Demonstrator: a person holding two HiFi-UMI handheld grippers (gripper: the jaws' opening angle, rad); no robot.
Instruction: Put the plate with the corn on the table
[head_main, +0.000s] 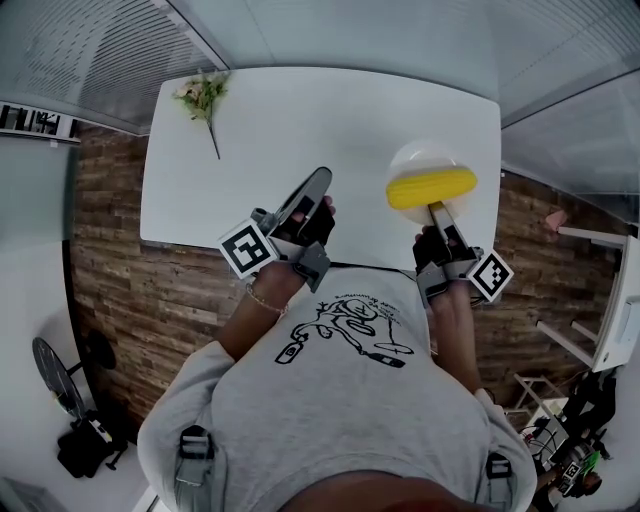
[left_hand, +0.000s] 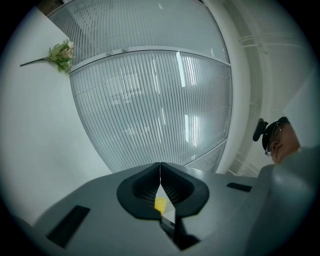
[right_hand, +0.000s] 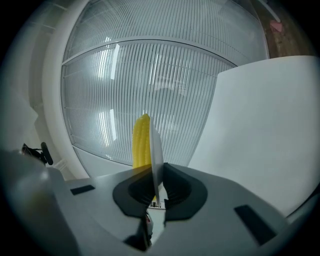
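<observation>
A white plate (head_main: 424, 160) carries a yellow corn cob (head_main: 432, 187) over the right front part of the white table (head_main: 300, 120). My right gripper (head_main: 437, 211) is shut on the plate's near rim. In the right gripper view the plate (right_hand: 157, 150) shows edge-on between the jaws of the right gripper (right_hand: 156, 169). There the corn (right_hand: 140, 142) lies on its one side, and the plate hangs apart from the table (right_hand: 260, 135). My left gripper (head_main: 322, 177) hovers over the table's front middle, shut with nothing in it. In its own view the left gripper (left_hand: 160, 166) has its tips touching.
A sprig of artificial flowers (head_main: 205, 98) lies at the table's far left corner, and the flowers (left_hand: 60, 54) also show in the left gripper view. Ribbed glass walls stand behind the table. On the wooden floor are a fan (head_main: 55, 375) at left and a white rack (head_main: 610, 310) at right.
</observation>
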